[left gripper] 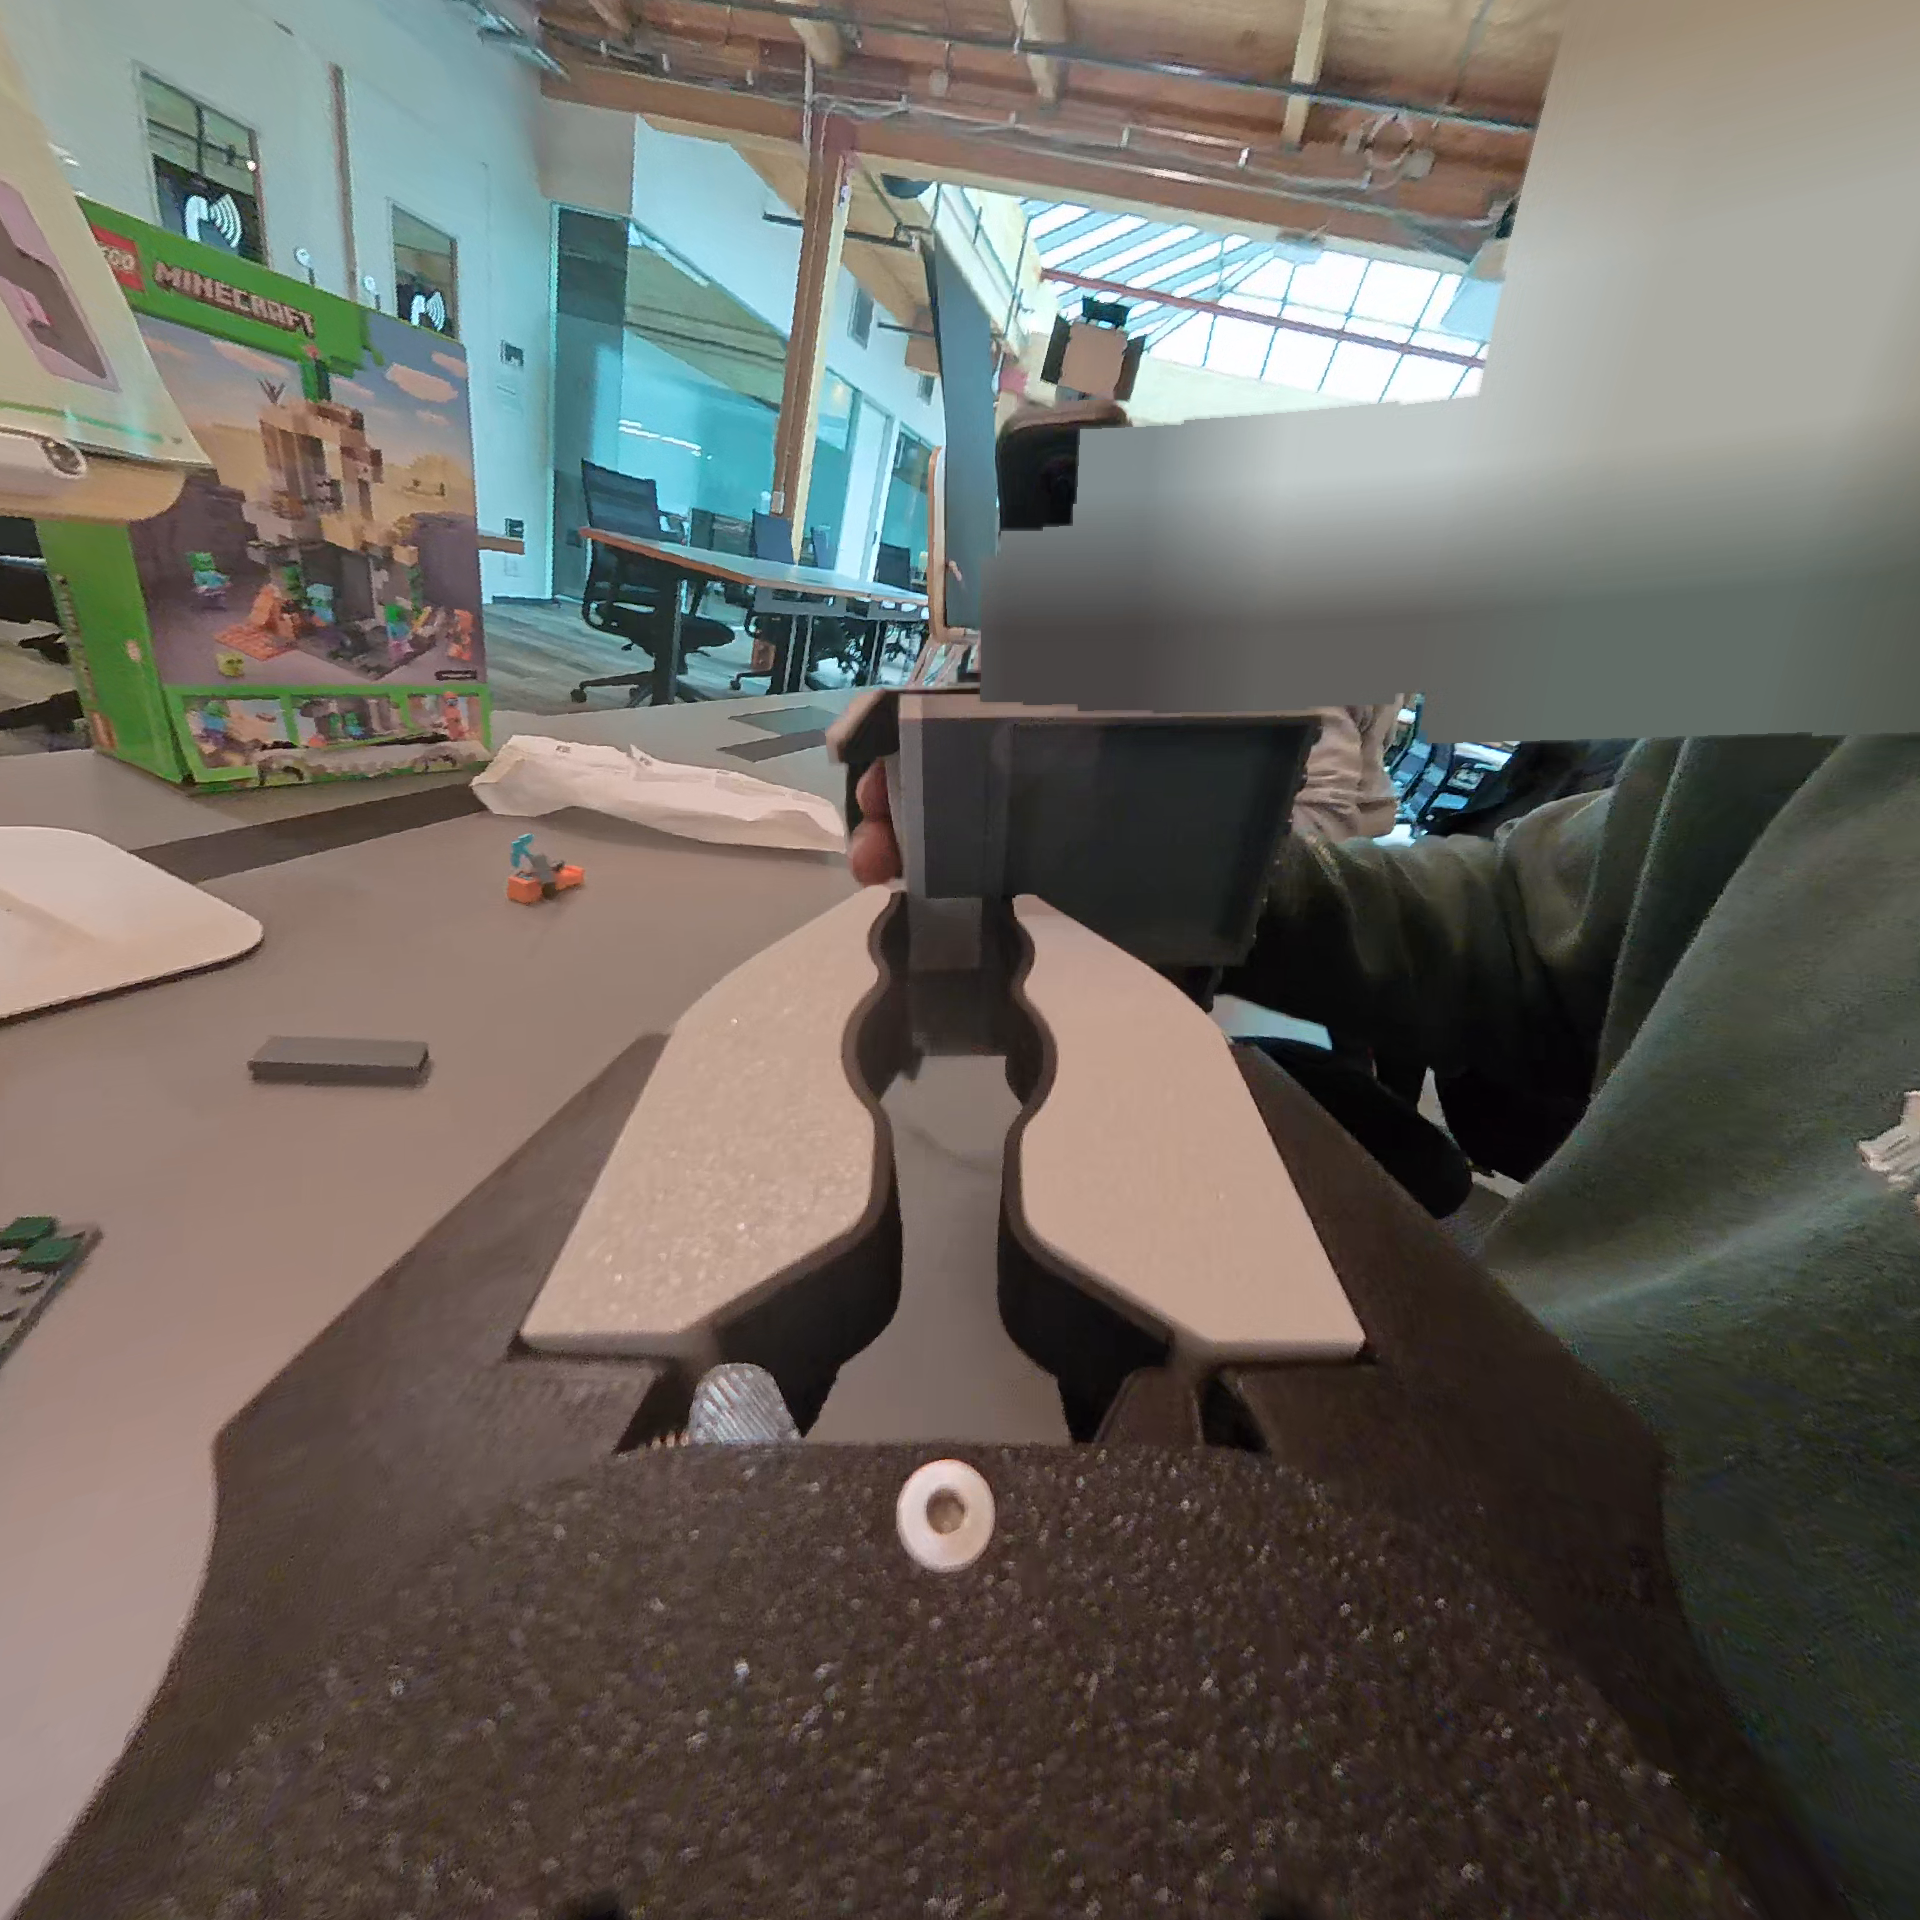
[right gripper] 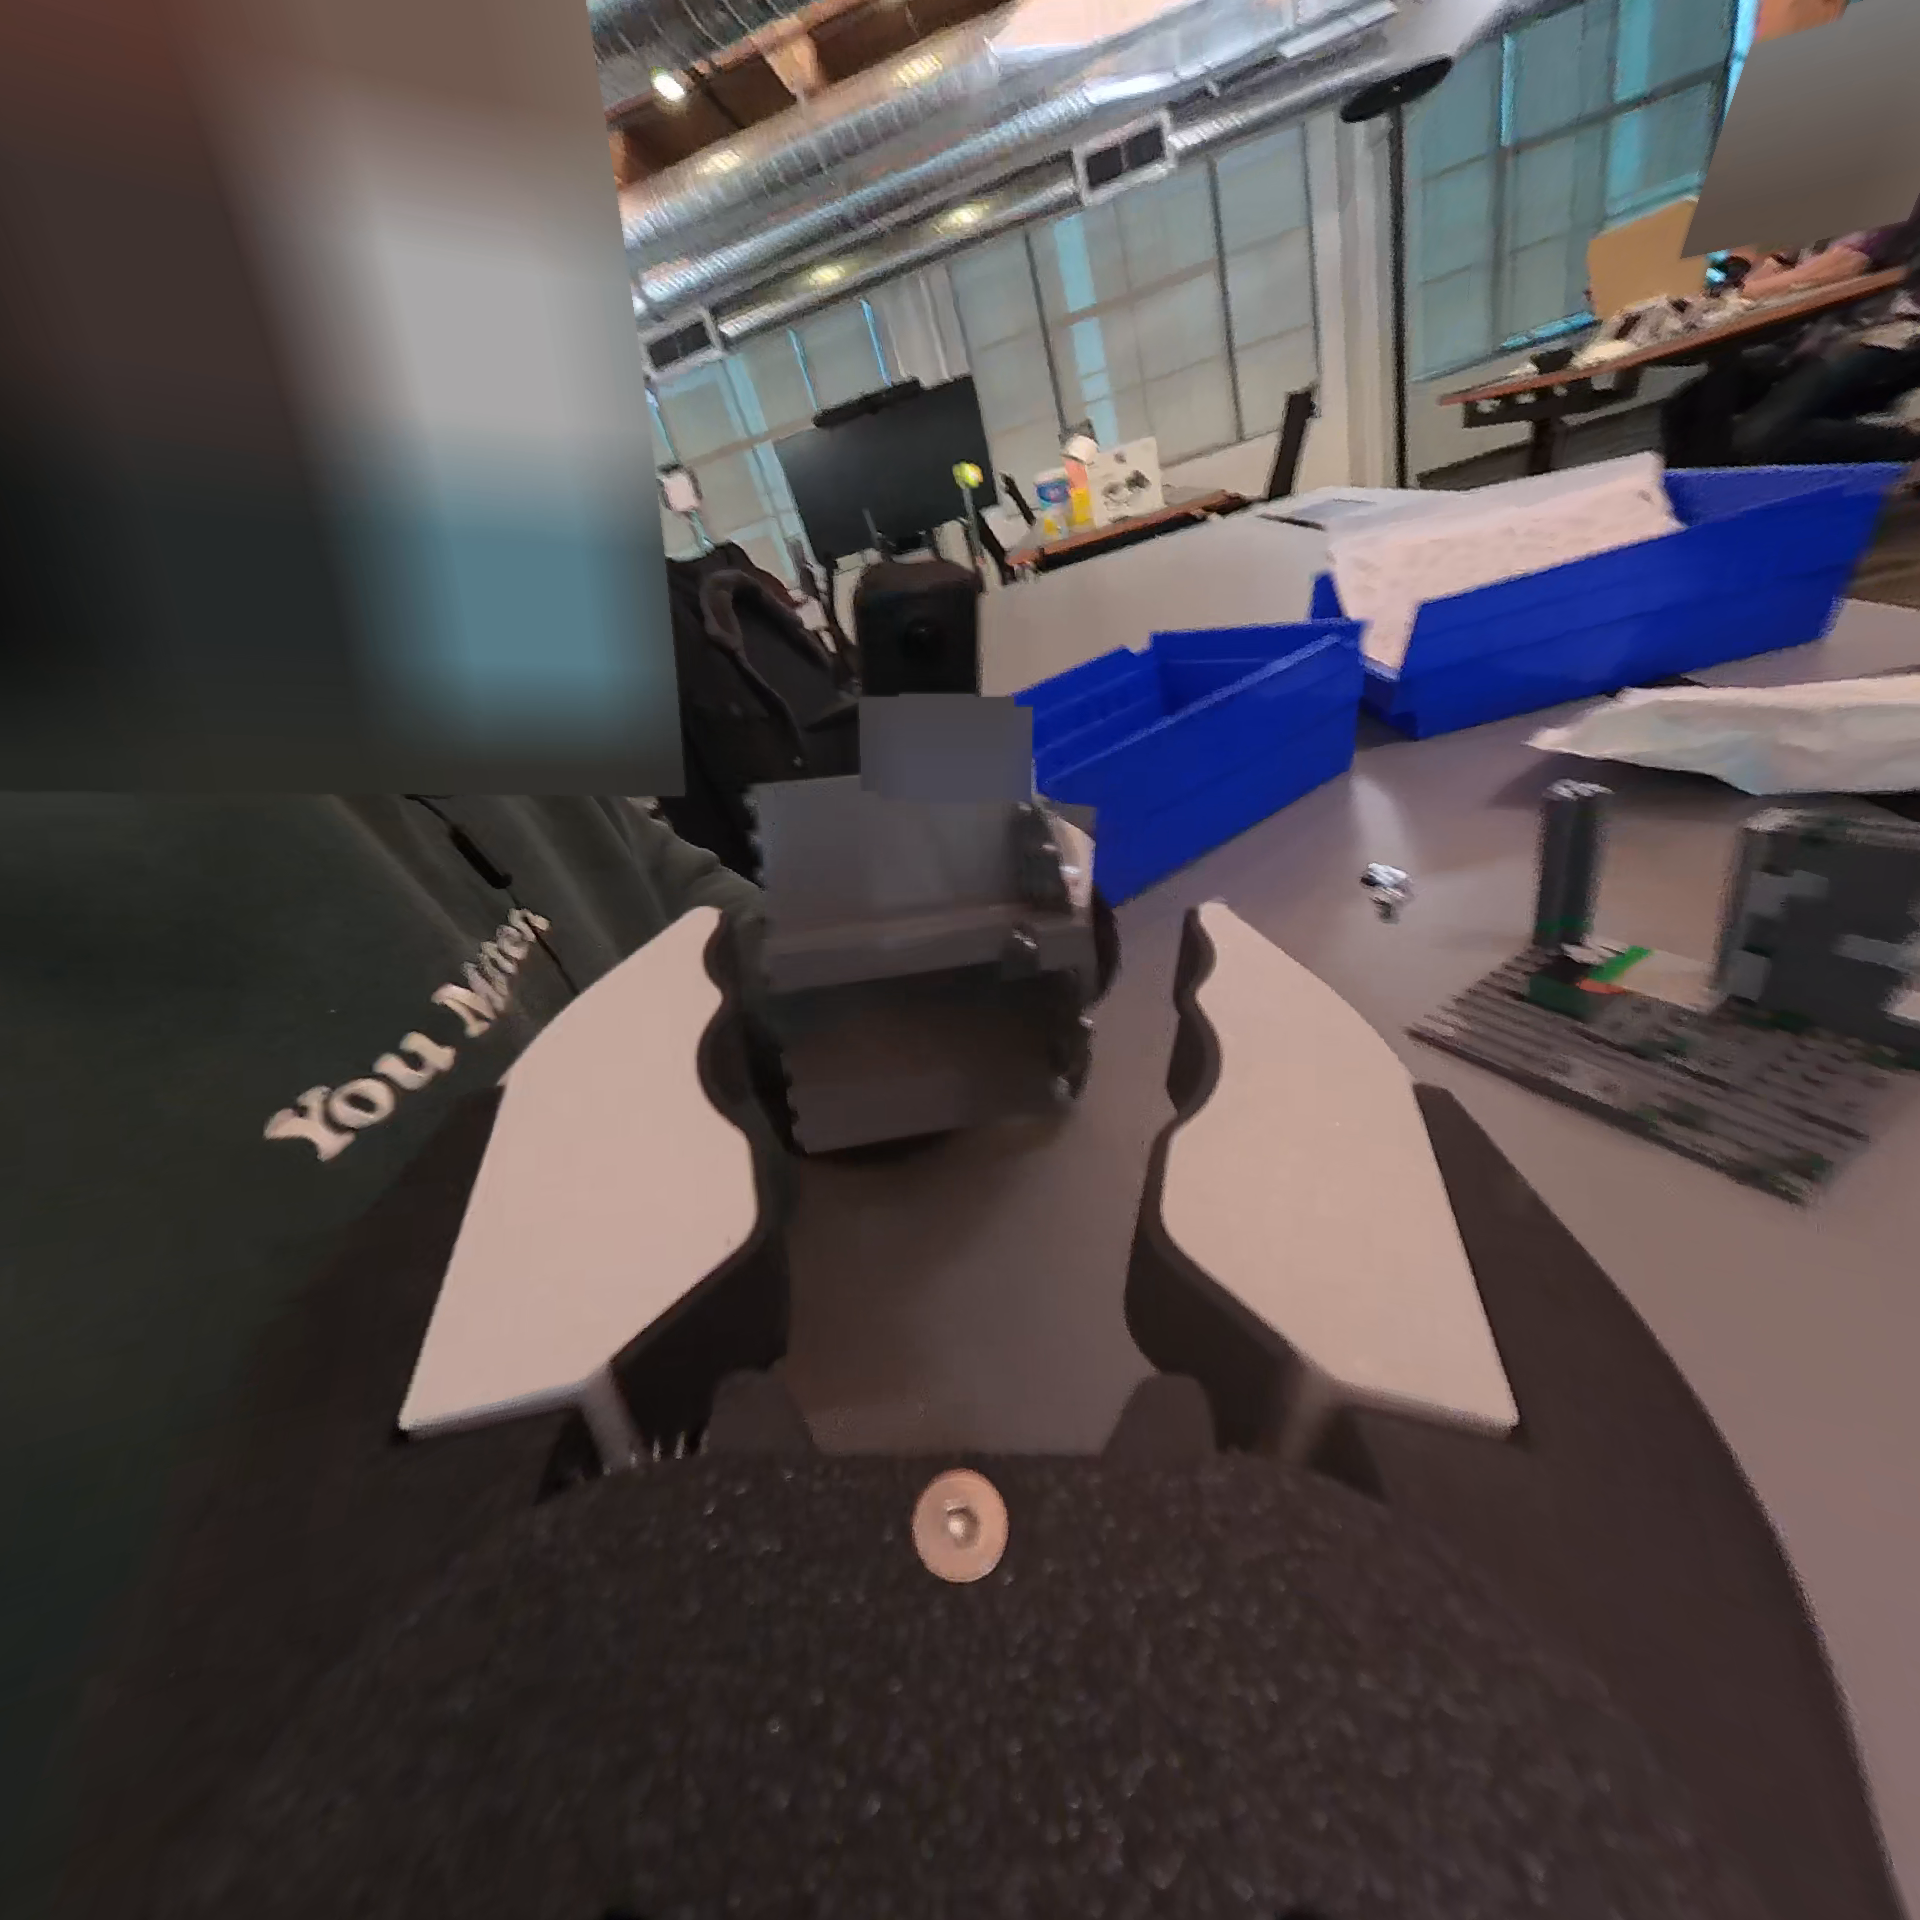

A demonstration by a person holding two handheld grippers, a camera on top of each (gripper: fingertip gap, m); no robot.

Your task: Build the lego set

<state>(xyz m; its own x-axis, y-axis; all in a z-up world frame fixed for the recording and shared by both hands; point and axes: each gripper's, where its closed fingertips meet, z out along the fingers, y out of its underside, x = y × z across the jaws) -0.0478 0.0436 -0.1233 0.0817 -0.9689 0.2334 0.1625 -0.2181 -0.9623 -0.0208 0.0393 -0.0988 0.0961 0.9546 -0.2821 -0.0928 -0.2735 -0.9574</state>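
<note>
My left gripper has its jaws clamped on a grey lego wall piece. My right gripper has its jaws spread wide, nothing gripped, facing that same piece. Partial lego build sits on the bench to the right, near the blue bins.

Place: open-plan office, loft-like.
Ceiling: bare wooden beams, silver air ducts.
Walls: long rows of windows, glass-walled rooms far off.
Furniture: long desks with black swivel chairs; a large dark screen on a stand.
Near surface: grey surface with blue bins.
</note>
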